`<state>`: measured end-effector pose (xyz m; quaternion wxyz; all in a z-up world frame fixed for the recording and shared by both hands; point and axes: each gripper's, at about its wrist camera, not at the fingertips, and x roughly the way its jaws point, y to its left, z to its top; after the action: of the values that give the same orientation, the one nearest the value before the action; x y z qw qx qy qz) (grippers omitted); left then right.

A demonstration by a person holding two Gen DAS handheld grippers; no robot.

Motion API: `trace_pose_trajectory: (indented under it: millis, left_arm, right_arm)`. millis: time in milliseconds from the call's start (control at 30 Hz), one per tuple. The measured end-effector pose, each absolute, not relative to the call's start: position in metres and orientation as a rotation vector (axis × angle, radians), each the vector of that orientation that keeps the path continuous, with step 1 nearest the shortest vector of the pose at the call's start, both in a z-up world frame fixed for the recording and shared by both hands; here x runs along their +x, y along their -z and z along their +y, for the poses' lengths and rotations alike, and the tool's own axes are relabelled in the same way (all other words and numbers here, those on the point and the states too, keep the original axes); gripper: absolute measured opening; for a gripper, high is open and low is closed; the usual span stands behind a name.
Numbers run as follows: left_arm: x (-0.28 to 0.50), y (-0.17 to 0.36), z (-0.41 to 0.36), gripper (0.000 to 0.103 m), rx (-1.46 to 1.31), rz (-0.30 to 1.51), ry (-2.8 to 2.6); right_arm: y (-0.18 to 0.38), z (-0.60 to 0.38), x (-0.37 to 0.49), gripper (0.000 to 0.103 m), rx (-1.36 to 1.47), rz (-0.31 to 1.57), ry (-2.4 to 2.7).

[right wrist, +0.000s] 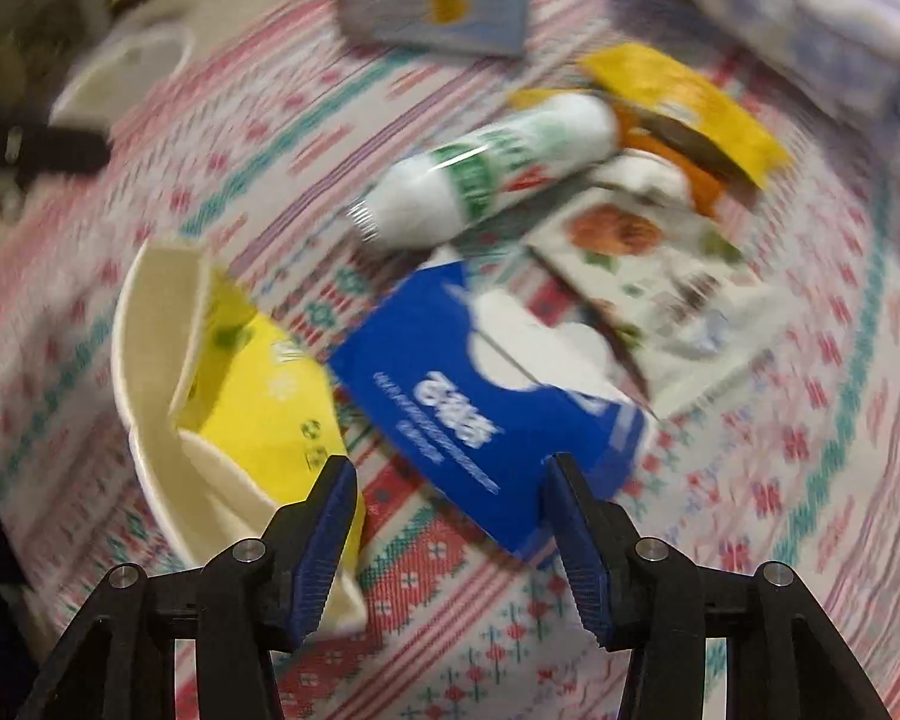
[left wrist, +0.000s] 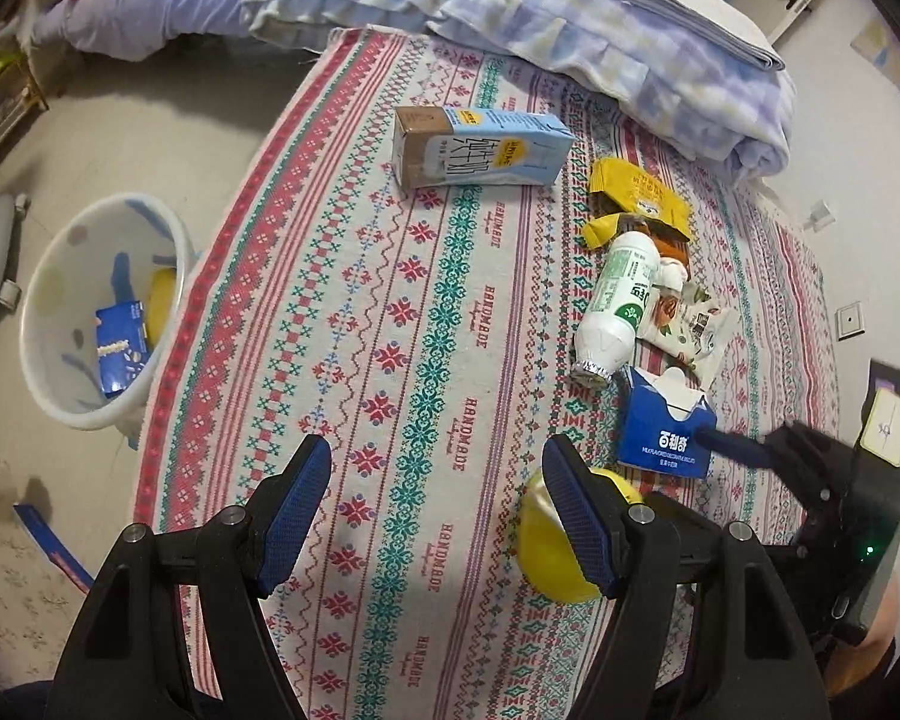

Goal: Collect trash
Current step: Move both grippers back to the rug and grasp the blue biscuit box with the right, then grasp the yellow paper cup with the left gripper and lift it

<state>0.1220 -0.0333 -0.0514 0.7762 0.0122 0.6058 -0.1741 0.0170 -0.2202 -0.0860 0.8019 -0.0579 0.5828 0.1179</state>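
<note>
Step in hand: picking up the blue box (right wrist: 486, 402), lying on the patterned bed cover (left wrist: 390, 312) beside the yellow cup (right wrist: 258, 396).
Right tool (right wrist: 450, 498): part open, empty; straddle the box's near edge before you squeeze.
Left tool (left wrist: 438, 480): wide, empty.
Destination: white bin (left wrist: 99, 306) on the floor.
Watch: don't pinch the cup too.

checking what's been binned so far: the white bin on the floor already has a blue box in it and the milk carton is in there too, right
Not quite. The white bin does hold a blue box, but the milk carton lies on the patterned cloth, as the left wrist view shows.
</note>
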Motion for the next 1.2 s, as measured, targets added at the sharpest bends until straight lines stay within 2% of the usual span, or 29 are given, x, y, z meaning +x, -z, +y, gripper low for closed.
trace_pose_trajectory:
  millis: [200,800,1033,1167,1200]
  left_arm:
    - [0.127,0.053,-0.027,0.076,0.007,1.321,0.373]
    - [0.132,0.055,-0.03,0.075,0.035,1.31,0.365]
    - [0.133,0.057,-0.027,0.075,0.03,1.309,0.36]
    - [0.132,0.057,-0.031,0.075,0.026,1.309,0.378]
    - [0.132,0.056,-0.033,0.075,0.027,1.311,0.384]
  right_arm:
    - [0.085,-0.203,0.035,0.057,-0.318,1.18,-0.305]
    - [0.103,-0.224,0.055,0.055,-0.269,1.301,-0.405]
    - [0.106,-0.26,0.075,0.045,-0.226,1.315,-0.137]
    - [0.108,-0.261,0.07,0.046,-0.226,1.324,-0.182]
    - [0.11,-0.259,0.069,0.049,-0.241,1.334,-0.188]
